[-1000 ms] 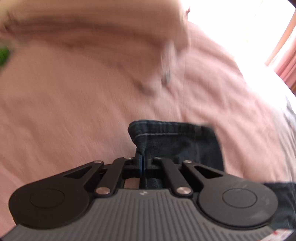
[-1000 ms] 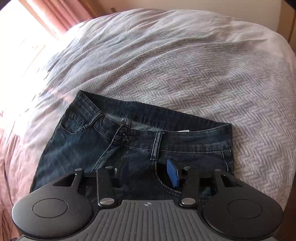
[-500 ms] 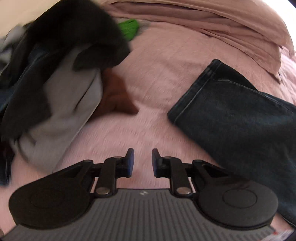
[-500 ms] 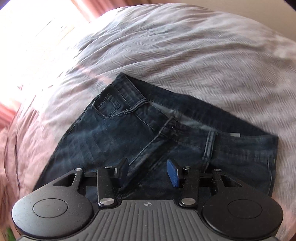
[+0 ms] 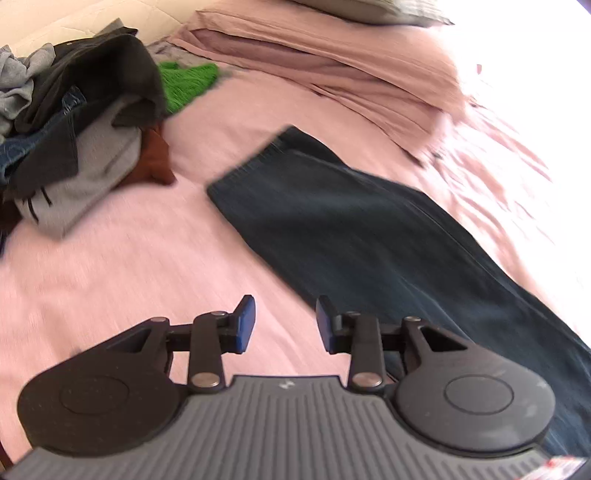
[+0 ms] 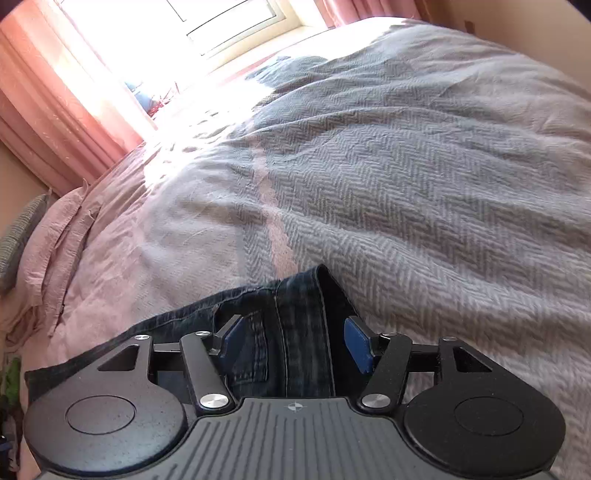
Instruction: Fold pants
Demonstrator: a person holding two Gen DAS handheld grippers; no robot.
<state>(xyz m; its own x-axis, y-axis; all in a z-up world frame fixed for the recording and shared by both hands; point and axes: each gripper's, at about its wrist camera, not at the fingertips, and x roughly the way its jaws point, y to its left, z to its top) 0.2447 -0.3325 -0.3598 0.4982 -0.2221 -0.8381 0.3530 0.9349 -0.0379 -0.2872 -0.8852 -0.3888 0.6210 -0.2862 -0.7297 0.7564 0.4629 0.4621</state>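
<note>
Left tongs (image 5: 284, 325): opening, blue pads apart, only pink bedsheet (image 5: 129, 258) in the gap, gripping nothing. Just right of the right pad, edge of the pants (image 5: 351, 240), one dark denim leg lying flat on the bed, running from its hem near picture centre down to the lower right corner, there cut off by the frame and partly hidden behind the tongs' body. Smeared by motion, so seams and stitching hard to make out. Top left, one pile of clothes (image 5: 74, 122): black, grey, denim-blue and rust-brown pieces, number of garments impossible to count, pile cut off at the left edge. Behind it one green item (image 5: 184, 83), half hidden. Along the top, pink pillows (image 5: 332, 70), count unclear, right side washed out by glare.

Right tongs (image 6: 291, 339): opening, standing wide, pants (image 6: 295, 332) bunched between the pads, a seam and a stitched pocket edge showing, pads clear of the cloth on both sides. Rest of the garment hidden beneath the tongs' body. Seen here only: one grey herringbone blanket (image 6: 424, 166) over the far part of the bed, one window (image 6: 166, 33) blown out white, pink curtain (image 6: 55, 122) at left. Pile of clothes barely visible here, only a dark and green sliver at the lower left edge.
</note>
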